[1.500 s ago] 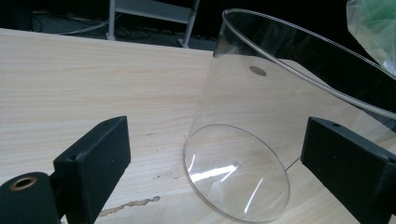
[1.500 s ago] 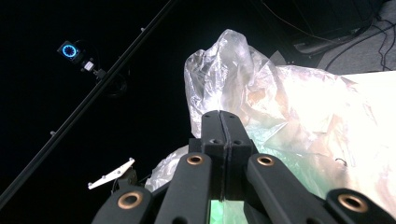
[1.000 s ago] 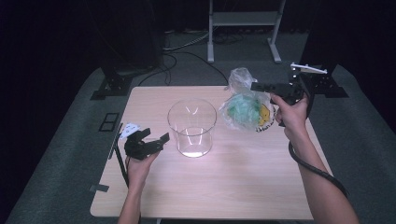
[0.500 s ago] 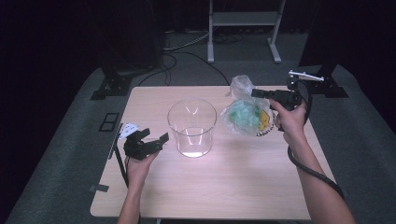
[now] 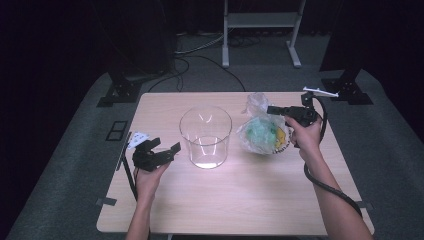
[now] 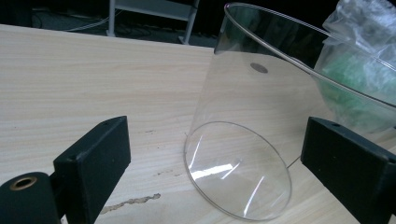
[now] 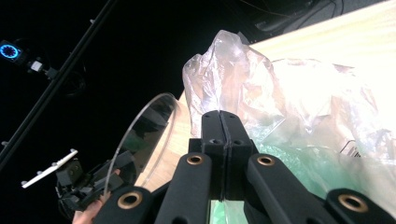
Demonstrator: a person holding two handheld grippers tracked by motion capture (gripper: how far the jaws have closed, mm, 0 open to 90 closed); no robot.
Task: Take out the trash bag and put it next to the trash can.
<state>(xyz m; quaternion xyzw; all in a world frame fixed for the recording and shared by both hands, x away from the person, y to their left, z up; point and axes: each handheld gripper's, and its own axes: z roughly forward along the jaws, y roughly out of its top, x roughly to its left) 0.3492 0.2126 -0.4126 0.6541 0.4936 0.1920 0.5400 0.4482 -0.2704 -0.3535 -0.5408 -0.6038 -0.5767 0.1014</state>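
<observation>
Right gripper [image 5: 274, 109] first: my jaws are pressed flat together, no gap at all, and in the right gripper view [image 7: 223, 122] a thin edge of the bag's clear plastic seems to run into the seam between them, so I read that as a pinch on the bag [image 5: 262, 132]. From above, my right hand [image 5: 304, 135] sits at the bag's right side, with the jaws reaching level over its crumpled top. The bag rests on the table [image 5: 240, 200], right of centre, and I can see green stuff inside it plus a patch of yellow low on the right side. Up close [image 7: 299, 116] the plastic bunches into a twisted peak just past my jaw tips.

Left of the bag stands the jar [image 5: 205, 136], a clear glass cylinder, upright, open at the top, near the middle of the table. Bag and jar sit just beside each other; I can't tell whether they touch. The jar's rim [image 7: 140, 135] curves past on the left in my right gripper view.

Over to my left gripper [image 5: 161, 153]: jaws spread wide, nothing between them, resting low by the table's left edge and pointed at the jar. In the left gripper view [image 6: 219, 186] the jar [image 6: 243, 140] sits ahead of the two black pads, apart from both, with the bag [image 6: 364, 56] showing green behind the glass. My left hand [image 5: 149, 177] holds it from below. A small white card [image 5: 138, 139] lies at the table edge just behind it.
</observation>
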